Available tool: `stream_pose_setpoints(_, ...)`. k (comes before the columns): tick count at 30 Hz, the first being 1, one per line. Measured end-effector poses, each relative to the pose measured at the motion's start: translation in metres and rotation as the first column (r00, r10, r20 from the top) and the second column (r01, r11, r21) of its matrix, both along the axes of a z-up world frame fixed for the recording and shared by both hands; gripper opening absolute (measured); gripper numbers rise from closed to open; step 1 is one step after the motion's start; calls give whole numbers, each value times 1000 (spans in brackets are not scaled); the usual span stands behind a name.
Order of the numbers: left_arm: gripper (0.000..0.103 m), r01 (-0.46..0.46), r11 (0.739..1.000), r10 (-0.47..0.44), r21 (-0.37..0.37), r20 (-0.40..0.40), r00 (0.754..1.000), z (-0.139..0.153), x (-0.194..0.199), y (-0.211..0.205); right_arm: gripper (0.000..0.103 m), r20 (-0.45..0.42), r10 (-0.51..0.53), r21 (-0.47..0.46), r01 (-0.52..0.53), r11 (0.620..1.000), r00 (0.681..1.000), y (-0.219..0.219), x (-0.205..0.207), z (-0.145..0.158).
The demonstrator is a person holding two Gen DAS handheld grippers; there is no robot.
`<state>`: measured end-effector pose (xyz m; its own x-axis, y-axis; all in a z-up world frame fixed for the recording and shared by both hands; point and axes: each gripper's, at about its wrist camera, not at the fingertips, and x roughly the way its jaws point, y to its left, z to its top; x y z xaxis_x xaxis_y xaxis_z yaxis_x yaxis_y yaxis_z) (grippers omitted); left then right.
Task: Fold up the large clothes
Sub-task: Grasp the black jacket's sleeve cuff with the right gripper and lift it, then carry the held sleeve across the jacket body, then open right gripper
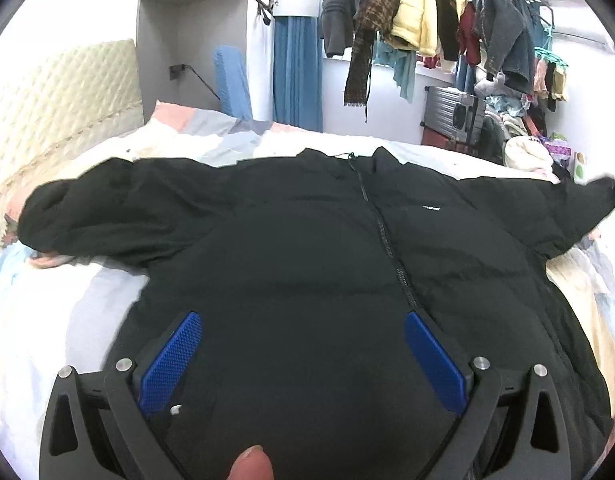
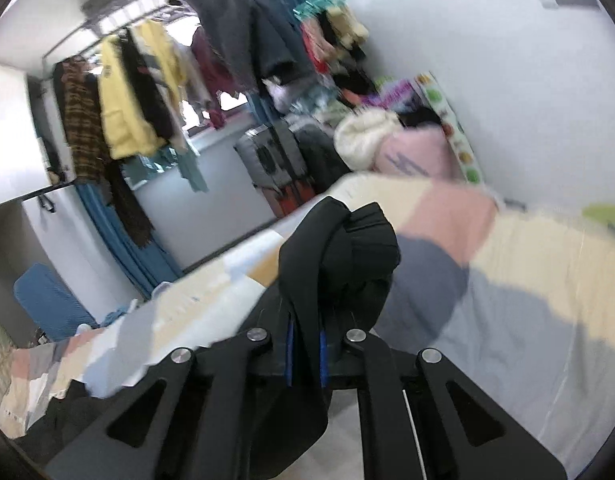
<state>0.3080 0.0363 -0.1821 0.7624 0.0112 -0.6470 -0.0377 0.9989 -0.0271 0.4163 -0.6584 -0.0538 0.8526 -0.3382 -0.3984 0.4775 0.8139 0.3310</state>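
A black zip-up puffer jacket lies face up and spread out on the bed, collar away from me and zipper running down its middle. My left gripper hovers over the jacket's lower front, its blue pads wide apart with nothing gripped between them. The jacket's right sleeve stretches to the far right edge of the left wrist view. In the right wrist view, my right gripper is shut on that sleeve's cuff, and the black fabric bunches up above the narrow jaws, lifted off the bed.
The bed has a pastel patchwork cover and a quilted headboard at left. A crowded clothes rail hangs beyond the bed, with a grey suitcase under it. Piled clothes sit by the wall. A thumb shows at the bottom edge.
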Motion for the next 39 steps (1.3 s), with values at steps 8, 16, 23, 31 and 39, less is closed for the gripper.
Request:
stream_pose_setpoints(8, 102, 19, 998, -23, 63, 70, 997, 29, -42, 26, 9, 48, 99, -143, -92, 986, 994, 108, -3, 118)
stream_pose_setpoints(16, 102, 34, 999, -36, 22, 98, 995, 38, -61, 60, 9, 70, 225, -295, -195, 935, 972, 259, 3, 202)
stream_pose_setpoints(23, 102, -14, 999, 19, -45, 117, 993, 36, -70, 96, 9, 52, 379, -368, -335, 867, 924, 398, 19, 217)
stream_pose_setpoints(31, 102, -33, 991, 48, -128, 117, 992, 27, -66, 133, 9, 8, 561, -298, -533, 792, 828, 528, 46, 167)
stream_pose_setpoints(39, 102, -59, 990, 72, -131, 98, 993, 18, -60, 150, 9, -78, 700, -212, -698, 684, 710, 624, 70, 85)
